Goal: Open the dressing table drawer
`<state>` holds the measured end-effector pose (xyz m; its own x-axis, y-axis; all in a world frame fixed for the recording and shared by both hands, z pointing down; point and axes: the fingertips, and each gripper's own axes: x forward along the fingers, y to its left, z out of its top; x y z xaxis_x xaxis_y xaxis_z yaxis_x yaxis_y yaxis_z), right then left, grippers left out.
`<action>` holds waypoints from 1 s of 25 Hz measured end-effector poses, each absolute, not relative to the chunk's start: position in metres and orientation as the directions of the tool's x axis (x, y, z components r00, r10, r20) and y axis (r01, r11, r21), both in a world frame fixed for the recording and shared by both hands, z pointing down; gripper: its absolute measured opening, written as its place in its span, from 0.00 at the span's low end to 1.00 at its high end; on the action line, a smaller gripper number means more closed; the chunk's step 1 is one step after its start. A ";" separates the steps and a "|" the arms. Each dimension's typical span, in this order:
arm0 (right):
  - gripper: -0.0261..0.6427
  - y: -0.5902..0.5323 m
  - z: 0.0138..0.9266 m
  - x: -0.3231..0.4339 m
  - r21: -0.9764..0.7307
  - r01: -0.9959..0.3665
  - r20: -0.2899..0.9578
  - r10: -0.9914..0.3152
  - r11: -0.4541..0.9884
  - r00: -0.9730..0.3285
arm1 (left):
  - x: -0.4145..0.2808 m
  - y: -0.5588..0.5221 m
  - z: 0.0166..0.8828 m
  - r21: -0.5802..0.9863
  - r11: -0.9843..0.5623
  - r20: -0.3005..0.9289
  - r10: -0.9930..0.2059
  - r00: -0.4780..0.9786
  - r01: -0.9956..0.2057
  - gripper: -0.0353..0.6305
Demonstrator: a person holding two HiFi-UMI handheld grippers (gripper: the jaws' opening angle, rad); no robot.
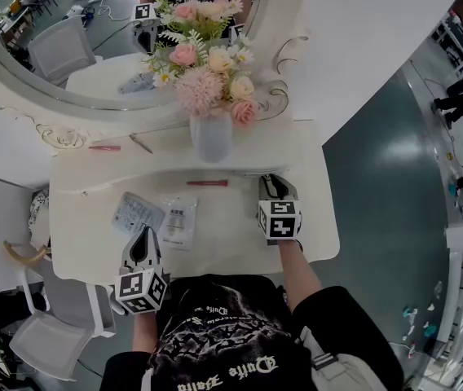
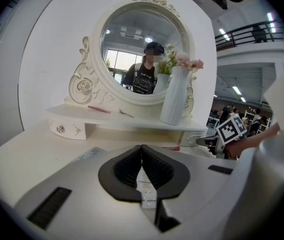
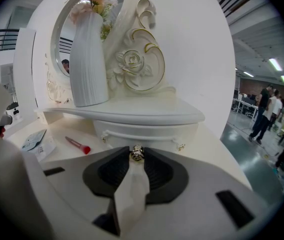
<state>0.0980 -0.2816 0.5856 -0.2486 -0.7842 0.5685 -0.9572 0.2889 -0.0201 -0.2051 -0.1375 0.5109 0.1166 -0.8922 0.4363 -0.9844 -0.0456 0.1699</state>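
The white dressing table point(image 1: 77, 251) carries a raised shelf with a small drawer under each end. My right gripper point(image 3: 137, 154) is at the right drawer point(image 3: 142, 132), its jaws closed on the little metal knob point(image 3: 137, 152) at their tips. In the head view this gripper point(image 1: 271, 182) reaches under the shelf's right end. My left gripper point(image 1: 143, 235) rests low over the table's front left, jaws together with nothing held; in its own view the tips point(image 2: 142, 147) meet. The left drawer point(image 2: 67, 129) sits far ahead of it, closed.
A white vase point(image 1: 211, 137) of flowers stands on the shelf before the round mirror point(image 1: 60, 72). A red-tipped brush point(image 1: 207, 183) and two flat packets point(image 1: 138, 213) point(image 1: 179, 221) lie on the tabletop. A white chair point(image 1: 48, 332) stands at the lower left.
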 end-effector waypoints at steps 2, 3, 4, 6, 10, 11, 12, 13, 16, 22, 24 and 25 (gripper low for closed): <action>0.19 -0.281 0.586 0.098 -0.019 -0.957 0.570 -0.783 0.290 -0.249 | -0.205 -0.138 0.511 0.171 -0.047 0.436 -0.892 0.118 -0.984 0.08; 0.19 -0.281 0.586 0.098 -0.018 -0.957 0.571 -0.782 0.290 -0.248 | -0.205 -0.138 0.511 0.171 -0.047 0.435 -0.893 0.118 -0.984 0.08; 0.19 -0.280 0.586 0.098 -0.018 -0.957 0.572 -0.782 0.291 -0.248 | -0.205 -0.138 0.510 0.170 -0.047 0.434 -0.893 0.118 -0.984 0.08; 0.19 -0.279 0.586 0.098 -0.018 -0.957 0.575 -0.780 0.290 -0.247 | -0.205 -0.138 0.510 0.170 -0.046 0.433 -0.894 0.116 -0.984 0.08; 0.19 -0.277 0.586 0.099 -0.018 -0.957 0.576 -0.780 0.288 -0.245 | -0.205 -0.137 0.510 0.172 -0.044 0.432 -0.895 0.116 -0.984 0.08; 0.19 -0.277 0.586 0.099 -0.018 -0.957 0.575 -0.780 0.288 -0.245 | -0.205 -0.137 0.510 0.173 -0.044 0.431 -0.895 0.116 -0.984 0.08; 0.19 -0.277 0.587 0.099 -0.018 -0.957 0.575 -0.780 0.288 -0.246 | -0.205 -0.137 0.510 0.173 -0.044 0.431 -0.895 0.116 -0.984 0.08; 0.19 -0.277 0.587 0.099 -0.019 -0.957 0.575 -0.780 0.289 -0.246 | -0.205 -0.137 0.511 0.173 -0.044 0.431 -0.895 0.116 -0.984 0.08; 0.19 -0.275 0.588 0.099 -0.018 -0.957 0.576 -0.779 0.290 -0.247 | -0.206 -0.135 0.511 0.173 -0.043 0.433 -0.894 0.115 -0.984 0.08; 0.19 -0.273 0.589 0.099 -0.016 -0.957 0.579 -0.778 0.290 -0.245 | -0.207 -0.131 0.513 0.175 -0.034 0.435 -0.894 0.108 -0.984 0.08; 0.19 -0.271 0.589 0.100 -0.015 -0.957 0.579 -0.778 0.290 -0.245 | -0.207 -0.131 0.514 0.176 -0.033 0.434 -0.895 0.107 -0.984 0.08; 0.19 -0.271 0.589 0.100 -0.015 -0.957 0.578 -0.778 0.291 -0.246 | -0.207 -0.130 0.514 0.176 -0.032 0.433 -0.895 0.107 -0.984 0.08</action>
<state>0.0995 -0.2710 0.5888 -0.2458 -0.7784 0.5777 -0.9567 0.2907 -0.0153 -0.2071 -0.1304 0.5137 0.1066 -0.8949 0.4333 -0.9839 -0.0320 0.1761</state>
